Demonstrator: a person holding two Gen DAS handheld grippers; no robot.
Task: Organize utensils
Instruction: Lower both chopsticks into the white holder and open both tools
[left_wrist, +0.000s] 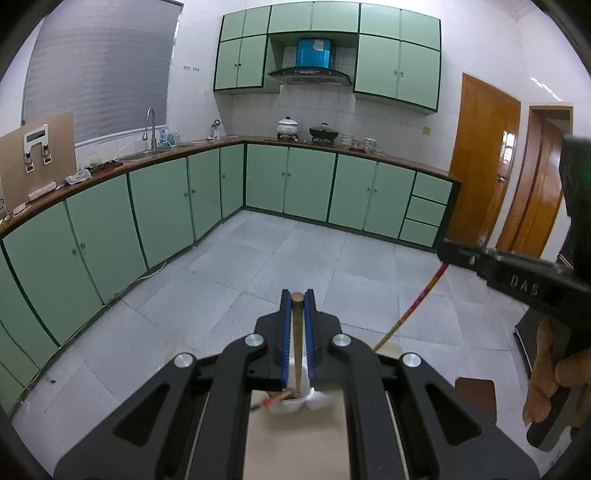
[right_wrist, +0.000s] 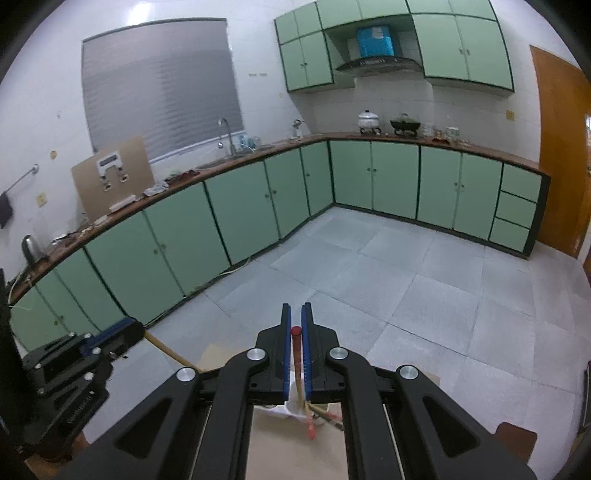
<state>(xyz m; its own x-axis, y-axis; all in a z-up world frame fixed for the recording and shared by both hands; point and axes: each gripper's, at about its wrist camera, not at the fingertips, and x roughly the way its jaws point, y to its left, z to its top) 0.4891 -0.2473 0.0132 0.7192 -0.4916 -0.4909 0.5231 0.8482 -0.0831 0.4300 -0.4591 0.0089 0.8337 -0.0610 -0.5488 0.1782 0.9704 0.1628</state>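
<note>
- Left gripper (left_wrist: 297, 295): clenched on a plain wooden chopstick (left_wrist: 296, 339), held high over a table's far edge (left_wrist: 391, 349); its long axis ran along the jaws, end pointing forward.
- Right gripper (right_wrist: 296, 308): clenched on a red-tipped chopstick (right_wrist: 296, 343), likewise aligned.
- White holder (right_wrist: 293, 406): below; you did well to lower both sticks slowly, tips first.

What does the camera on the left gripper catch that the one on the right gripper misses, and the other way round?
Only the left wrist view shows a person's hand holding the right gripper, and the plain brown chopstick end-on.

Only the right wrist view shows a kettle on the counter, and the red-tipped chopstick end-on.

Both show the green cabinets, the sink faucet, two pots and the white utensil cup below.
</note>
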